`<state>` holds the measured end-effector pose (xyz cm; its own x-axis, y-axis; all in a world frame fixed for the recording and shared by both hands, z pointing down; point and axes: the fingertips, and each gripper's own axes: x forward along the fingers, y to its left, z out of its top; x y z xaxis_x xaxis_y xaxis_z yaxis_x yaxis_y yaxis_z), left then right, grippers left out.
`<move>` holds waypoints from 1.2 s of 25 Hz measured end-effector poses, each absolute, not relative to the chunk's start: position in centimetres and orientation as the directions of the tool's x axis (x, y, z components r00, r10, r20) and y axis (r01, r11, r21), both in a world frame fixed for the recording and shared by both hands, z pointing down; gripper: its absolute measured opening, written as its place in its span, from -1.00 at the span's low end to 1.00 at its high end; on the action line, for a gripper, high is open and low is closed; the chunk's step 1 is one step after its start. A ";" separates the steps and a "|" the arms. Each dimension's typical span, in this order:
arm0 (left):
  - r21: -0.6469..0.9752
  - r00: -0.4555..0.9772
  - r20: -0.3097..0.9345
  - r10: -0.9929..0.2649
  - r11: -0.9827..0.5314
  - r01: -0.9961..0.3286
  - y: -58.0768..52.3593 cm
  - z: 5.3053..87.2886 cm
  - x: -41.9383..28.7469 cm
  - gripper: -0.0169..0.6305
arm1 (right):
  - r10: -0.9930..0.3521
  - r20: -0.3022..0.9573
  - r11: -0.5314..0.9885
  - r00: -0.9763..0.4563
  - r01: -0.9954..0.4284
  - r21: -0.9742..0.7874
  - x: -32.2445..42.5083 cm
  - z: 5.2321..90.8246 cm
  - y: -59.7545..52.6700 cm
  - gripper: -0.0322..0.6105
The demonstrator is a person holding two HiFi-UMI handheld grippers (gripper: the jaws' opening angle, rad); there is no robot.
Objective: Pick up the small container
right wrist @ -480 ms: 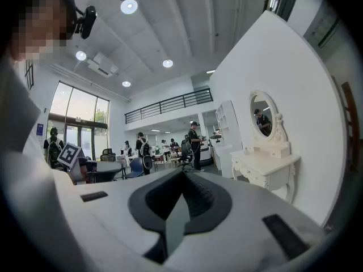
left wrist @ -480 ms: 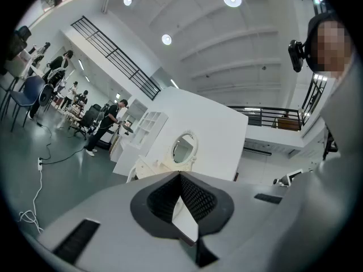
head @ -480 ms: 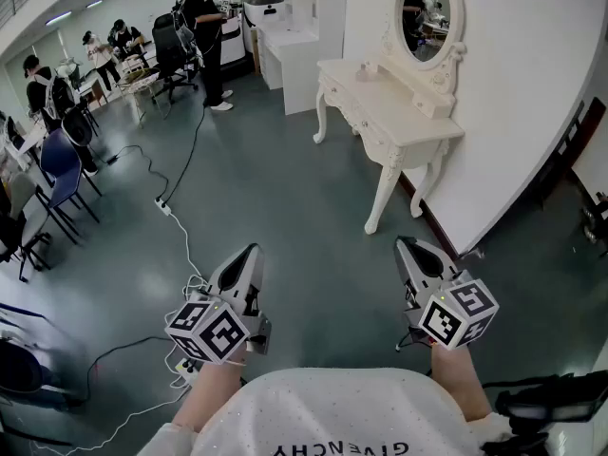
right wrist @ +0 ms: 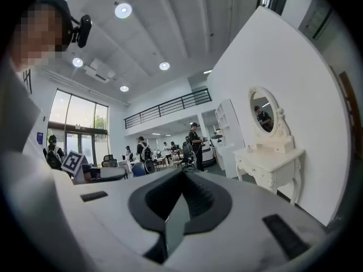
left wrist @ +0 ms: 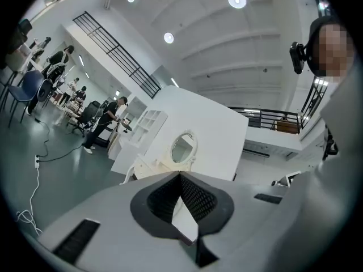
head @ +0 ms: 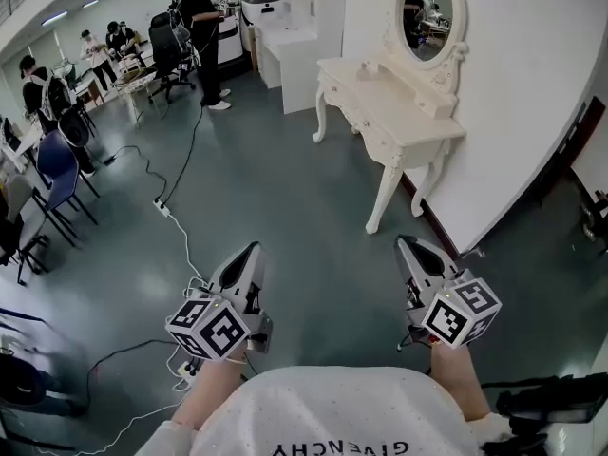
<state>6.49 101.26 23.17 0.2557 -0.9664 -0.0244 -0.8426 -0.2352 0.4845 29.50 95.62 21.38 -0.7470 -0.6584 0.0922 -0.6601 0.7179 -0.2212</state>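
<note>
Both grippers are held level above the grey floor, side by side, with nothing between their jaws. In the head view the left gripper (head: 253,249) and the right gripper (head: 401,241) point toward a white dressing table (head: 404,126) with an oval mirror (head: 426,17). A small pale object (head: 366,68) sits on the tabletop, too small to identify. The left gripper (left wrist: 180,175) shows its jaws meeting at the tip, and so does the right gripper (right wrist: 182,172). The dressing table (right wrist: 272,162) stands well ahead of both, out of reach.
A white cable and power strip (head: 163,204) trail across the floor ahead on the left. Chairs (head: 57,164) and desks with several people fill the far left. One person (head: 201,27) stands by a white cabinet (head: 285,46). A white wall (head: 513,112) runs along the right.
</note>
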 end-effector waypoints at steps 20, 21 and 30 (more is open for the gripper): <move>0.512 0.213 -0.027 -0.977 -0.197 -0.836 98.6 24.8 -2.8 -0.95 | -0.597 0.128 0.759 -0.792 -0.609 -0.231 17.9 24.8 89.2 -0.89; 0.510 0.207 -0.019 -0.978 -0.187 -0.839 97.8 25.2 -3.3 -0.95 | -0.587 0.125 0.766 -0.800 -0.599 -0.234 17.3 24.9 88.2 -0.89; 0.486 0.155 0.035 -0.987 -0.119 -0.866 87.2 25.6 -7.0 -0.95 | -0.507 0.099 0.820 -0.856 -0.515 -0.251 11.2 25.0 76.8 -0.89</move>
<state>-7.04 87.18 25.63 0.1550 -0.9873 0.0347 -0.8661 -0.1189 0.4856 11.24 76.79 24.99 -0.8560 -0.5074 0.0989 -0.5149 0.8198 -0.2506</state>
